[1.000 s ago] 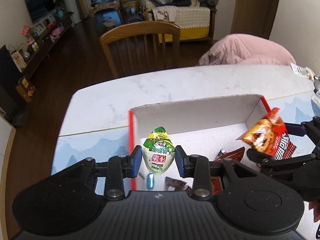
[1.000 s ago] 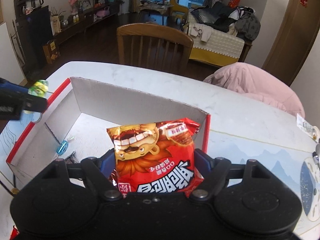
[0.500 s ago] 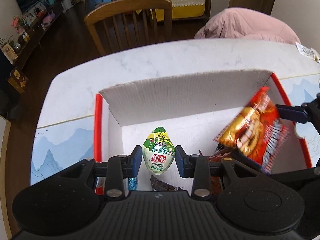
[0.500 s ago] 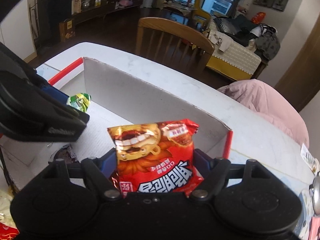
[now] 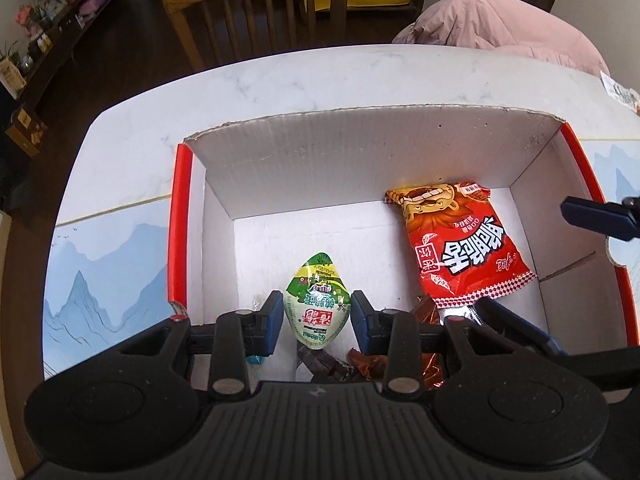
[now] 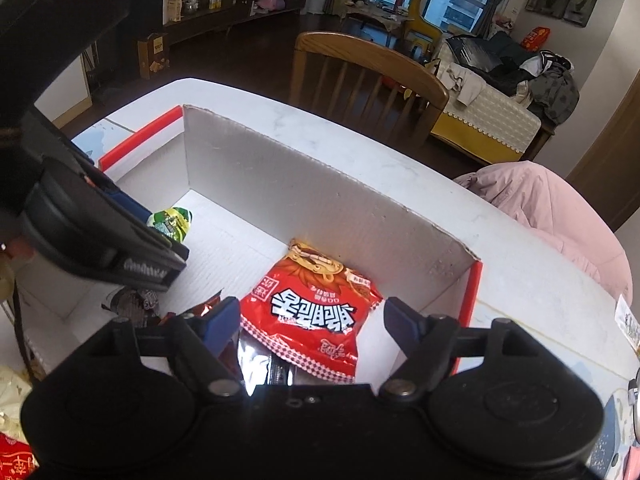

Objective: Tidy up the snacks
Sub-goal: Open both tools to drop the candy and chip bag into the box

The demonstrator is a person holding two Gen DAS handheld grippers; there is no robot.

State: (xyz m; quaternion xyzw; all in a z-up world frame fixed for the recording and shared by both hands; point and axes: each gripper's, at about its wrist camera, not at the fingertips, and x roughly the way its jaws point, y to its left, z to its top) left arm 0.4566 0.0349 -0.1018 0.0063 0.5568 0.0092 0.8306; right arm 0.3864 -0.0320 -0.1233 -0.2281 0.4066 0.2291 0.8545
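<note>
A white cardboard box with red edges (image 5: 178, 216) (image 6: 312, 204) stands open on the table. My left gripper (image 5: 317, 322) is shut on a small green-and-white snack packet (image 5: 318, 304), held over the box's near left part; the packet also shows in the right wrist view (image 6: 172, 222). A red snack bag (image 5: 460, 244) (image 6: 312, 308) lies flat on the box floor at the right, against the far wall. My right gripper (image 6: 308, 326) is open just above the bag's near end, its jaws wide apart and not touching it.
Several dark and orange wrapped snacks (image 5: 340, 364) (image 6: 136, 304) lie at the box's near edge. A wooden chair (image 5: 256, 4) and a pink cushion (image 5: 500, 24) stand beyond the marble table (image 5: 280, 76). More packets (image 6: 12, 432) lie at the near left.
My right gripper opened and let go of the red bag, which now lies in the box. My left gripper moved forward over the box with the green packet still held.
</note>
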